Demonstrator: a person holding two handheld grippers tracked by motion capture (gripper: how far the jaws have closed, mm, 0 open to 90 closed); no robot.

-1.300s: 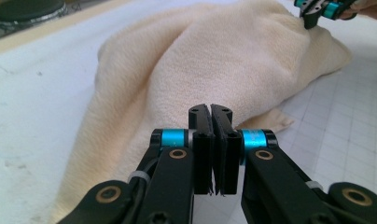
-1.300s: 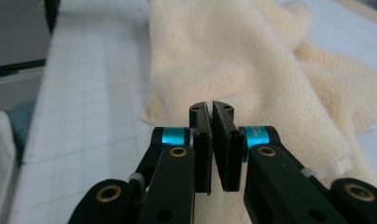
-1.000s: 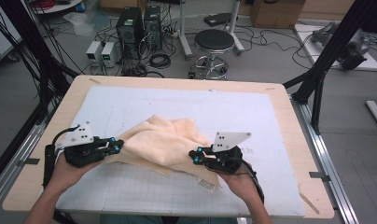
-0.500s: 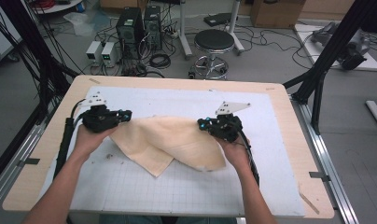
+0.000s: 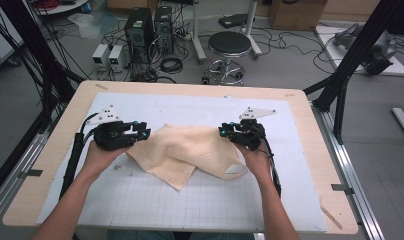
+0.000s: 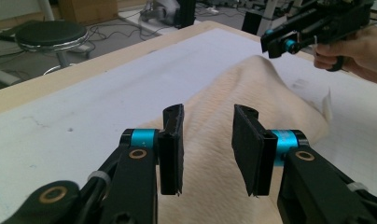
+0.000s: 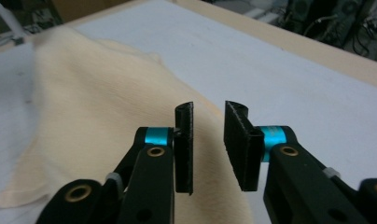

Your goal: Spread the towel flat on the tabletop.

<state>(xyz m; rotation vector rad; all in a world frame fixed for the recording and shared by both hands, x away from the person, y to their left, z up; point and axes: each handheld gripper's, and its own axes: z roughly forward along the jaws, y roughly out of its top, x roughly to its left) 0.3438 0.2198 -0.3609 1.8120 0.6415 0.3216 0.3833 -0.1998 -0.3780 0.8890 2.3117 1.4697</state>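
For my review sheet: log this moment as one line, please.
cloth: cream, rumpled, on white mat | left gripper: just opened, nothing between pads | right gripper: just opened, cloth released

The cream cloth (image 5: 190, 150) looks soft, matt, finely ribbed. It lies on a smooth white gridded mat (image 5: 190, 200) over a pale wooden tabletop (image 5: 50, 165). At twelve o'clock, a black padded stool (image 5: 230, 44) on shiny metal legs.
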